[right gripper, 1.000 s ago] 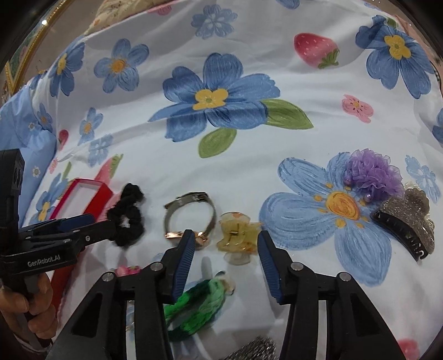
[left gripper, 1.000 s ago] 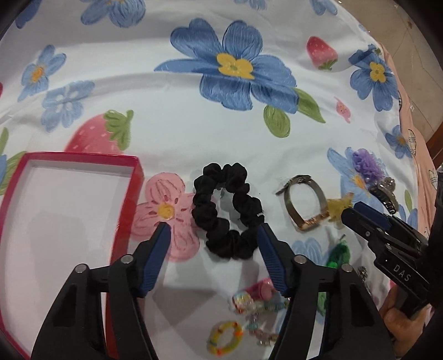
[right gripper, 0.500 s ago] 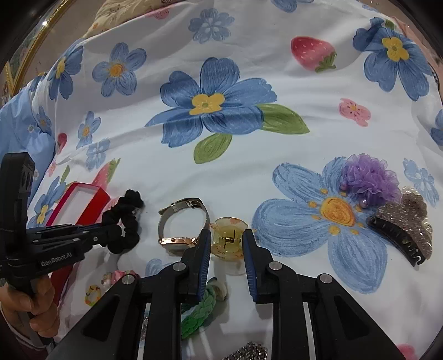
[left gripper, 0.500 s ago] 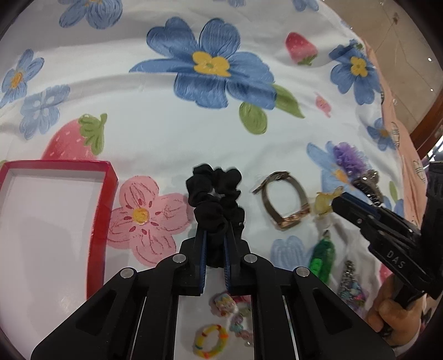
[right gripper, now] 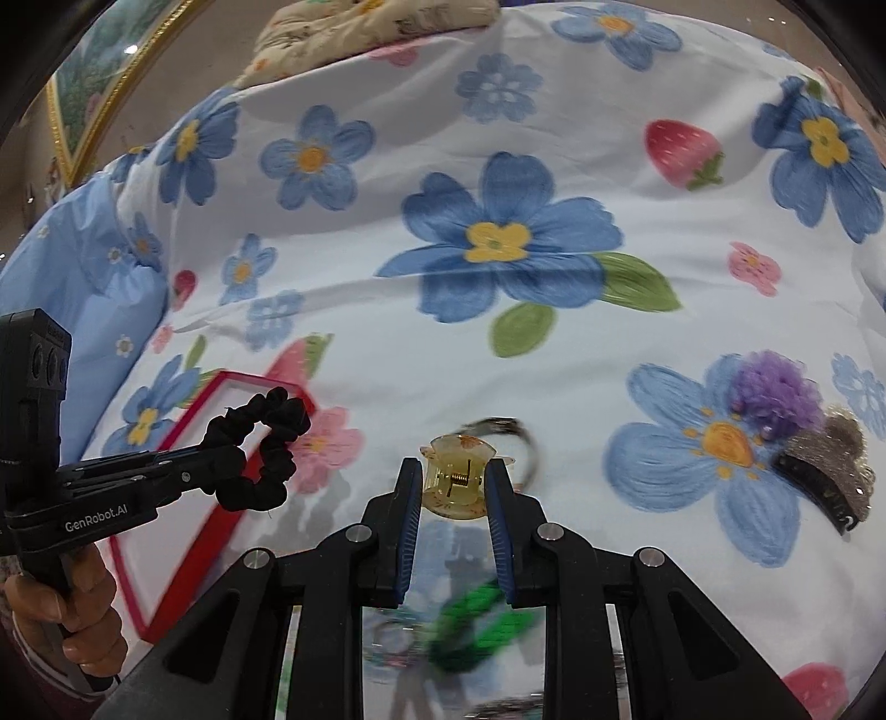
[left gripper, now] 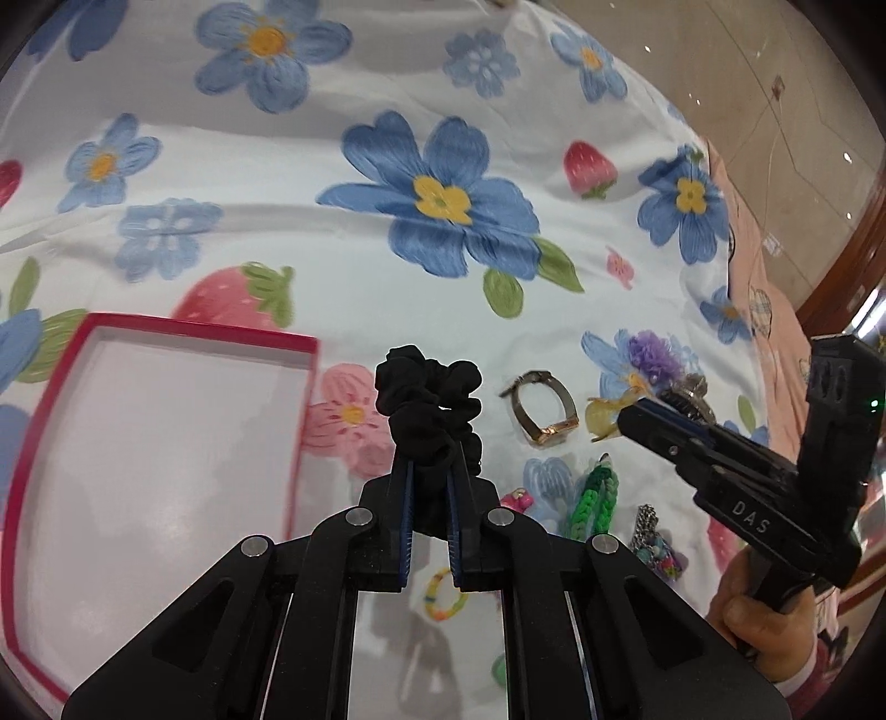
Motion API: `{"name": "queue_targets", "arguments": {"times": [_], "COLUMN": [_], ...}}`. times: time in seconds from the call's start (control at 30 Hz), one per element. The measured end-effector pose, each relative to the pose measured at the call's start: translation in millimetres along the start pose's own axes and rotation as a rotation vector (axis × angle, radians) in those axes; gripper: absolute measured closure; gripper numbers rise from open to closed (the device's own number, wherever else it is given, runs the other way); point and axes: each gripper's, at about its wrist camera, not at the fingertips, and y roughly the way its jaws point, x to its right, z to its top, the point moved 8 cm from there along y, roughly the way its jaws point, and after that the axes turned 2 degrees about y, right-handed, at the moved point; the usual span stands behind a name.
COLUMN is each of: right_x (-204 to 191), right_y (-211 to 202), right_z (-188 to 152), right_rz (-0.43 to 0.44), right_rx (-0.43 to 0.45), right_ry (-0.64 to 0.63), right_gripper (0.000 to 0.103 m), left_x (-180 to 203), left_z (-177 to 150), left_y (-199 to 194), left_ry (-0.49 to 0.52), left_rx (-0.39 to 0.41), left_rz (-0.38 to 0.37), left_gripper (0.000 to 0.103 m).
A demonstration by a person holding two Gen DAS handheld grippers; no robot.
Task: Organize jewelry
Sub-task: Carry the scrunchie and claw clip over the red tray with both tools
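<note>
My left gripper is shut on a black scrunchie and holds it lifted above the cloth, just right of the red box. In the right wrist view the scrunchie hangs from the left gripper over the box's edge. My right gripper is shut on a yellow translucent claw clip, lifted off the cloth. It also shows in the left wrist view, with the clip at its tips.
On the flowered cloth lie a metal watch, a green braided band, a beaded ring, a bead chain, a purple pom-pom clip and a dark glitter claw clip. A pillow lies at the back.
Both grippers closed, the left on the scrunchie and the right on the yellow clip, and both lifted their items off the cloth. The left one has moved toward the red box.
</note>
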Motion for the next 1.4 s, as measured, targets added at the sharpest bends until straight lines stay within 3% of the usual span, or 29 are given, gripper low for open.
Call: {"name": "queue_targets", "arguments": {"times": [0.43,0.83,1.1,1.4], "right_x": [-103.7,-183.5,-200.9,-200.1], "right_y": [22.6,73.3,122.7,147.3], "right_z": [3.7,12.2,8.1,-4.1], "right_rz": [0.147,0.232,0.201,0.182], "right_rx": [-0.024,-0.064,-0.139,-0.204], "right_ry": [-0.098,-0.186,-0.239,-0.28], "right_gripper": [0.08,0.08,0.08,0.08], "left_x": [-90.5,-158.0,-186.1,-199.3], "left_z": [-5.0,-3.6,-6.0,-18.9], "left_y": [-45.6,-31.8,-1.2,16.9], "left_ry": [-0.125,-0.203,-0.241,-0.261], "left_rx": [0.069,0.052,0.003,-0.052], "left_rz": [0.084,0.124,0.136,0.171], "left_gripper": [0.095,0.095,0.095,0.092]}}
